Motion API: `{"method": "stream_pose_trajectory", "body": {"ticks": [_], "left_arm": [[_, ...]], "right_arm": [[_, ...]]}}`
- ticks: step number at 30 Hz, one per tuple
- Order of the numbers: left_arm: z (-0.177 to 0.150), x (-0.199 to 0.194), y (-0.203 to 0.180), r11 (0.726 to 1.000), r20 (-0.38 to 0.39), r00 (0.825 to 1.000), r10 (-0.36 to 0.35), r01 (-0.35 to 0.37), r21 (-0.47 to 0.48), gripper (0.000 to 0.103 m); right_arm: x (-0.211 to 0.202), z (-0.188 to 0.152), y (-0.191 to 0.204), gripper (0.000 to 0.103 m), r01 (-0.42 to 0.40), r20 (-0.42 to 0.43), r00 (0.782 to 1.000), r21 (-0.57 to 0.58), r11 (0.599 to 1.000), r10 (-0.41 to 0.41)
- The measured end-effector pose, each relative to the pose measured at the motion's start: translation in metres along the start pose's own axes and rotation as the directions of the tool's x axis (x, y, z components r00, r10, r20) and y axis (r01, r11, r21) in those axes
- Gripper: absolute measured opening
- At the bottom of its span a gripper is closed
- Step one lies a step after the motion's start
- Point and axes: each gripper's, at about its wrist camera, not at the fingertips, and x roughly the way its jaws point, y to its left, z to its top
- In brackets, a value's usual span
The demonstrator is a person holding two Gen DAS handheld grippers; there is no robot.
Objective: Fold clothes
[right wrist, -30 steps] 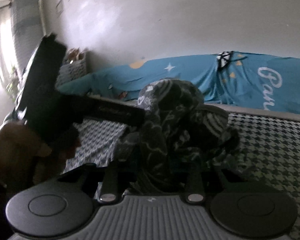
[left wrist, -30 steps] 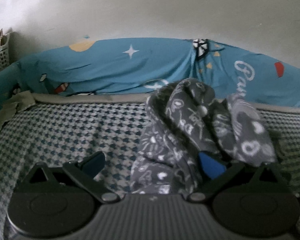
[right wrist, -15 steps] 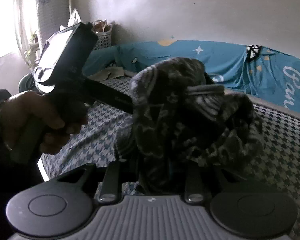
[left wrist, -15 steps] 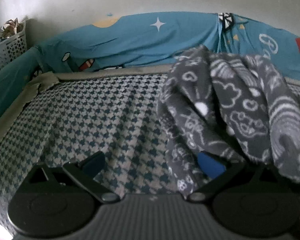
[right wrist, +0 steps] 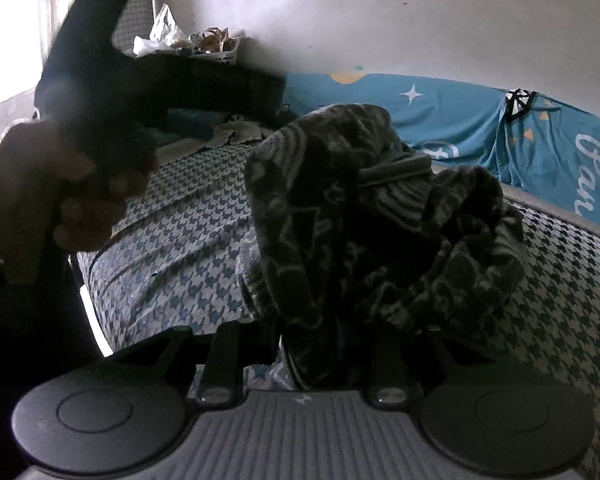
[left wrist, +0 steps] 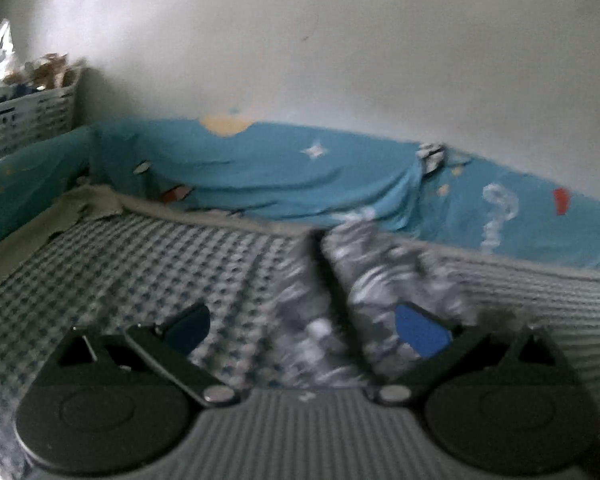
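Your right gripper (right wrist: 342, 344) has its jaws clamped on the grey patterned garment (right wrist: 364, 208).

It hangs bunched above the houndstooth bed (right wrist: 188, 240). Your left gripper (left wrist: 304, 324) stands with jaws spread wide, nothing between them, though the blurred cloth (left wrist: 380, 276) seems to lie just past its right finger (left wrist: 420, 332).

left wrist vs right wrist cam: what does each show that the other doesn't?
Left wrist only: its own open left gripper, blue pads bare, garment lying blurred past the jaws.

Right wrist only: the left gripper's body from outside, the hand holding it, and the right gripper with the garment bunched between its jaws.

Both: the grey patterned garment, houndstooth cover, blue sheet, basket, white wall.
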Motion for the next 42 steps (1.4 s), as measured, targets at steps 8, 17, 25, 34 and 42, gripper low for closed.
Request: {"method": "stream_pose_trajectory", "body": {"ticks": [8, 17, 25, 34, 42], "left_arm": [[-0.013, 0.017, -0.031, 0.996, -0.069, 0.997, -0.016, 0.022, 0.083, 0.103], [-0.033, 0.044, -0.002, 0.981, -0.179, 0.967, 0.179, -0.161, 0.107, 0.103], [-0.044, 0.049, 0.012, 0.978, -0.216, 0.956, 0.199, -0.178, 0.113, 0.103], [-0.048, 0.051, 0.021, 0.982, -0.245, 0.952, 0.183, -0.167, 0.086, 0.103], [-0.030, 0.030, 0.030, 0.985, -0.139, 0.975, 0.172, -0.170, 0.030, 0.103]], "right_arm": [[-0.012, 0.003, -0.001, 0.030, -0.006, 0.031, 1.000, 0.003, 1.000, 0.006], [-0.030, 0.012, -0.009, 0.031, -0.002, 0.099, 0.995, 0.029, 1.000, -0.001], [-0.024, 0.023, -0.028, 0.056, 0.084, 0.214, 0.971, 0.131, 0.988, -0.111], [0.007, 0.030, -0.008, 0.059, 0.062, 0.221, 0.972, 0.096, 0.993, -0.082], [0.015, 0.026, -0.006, 0.016, 0.072, 0.185, 0.979, 0.087, 0.994, -0.087]]}}
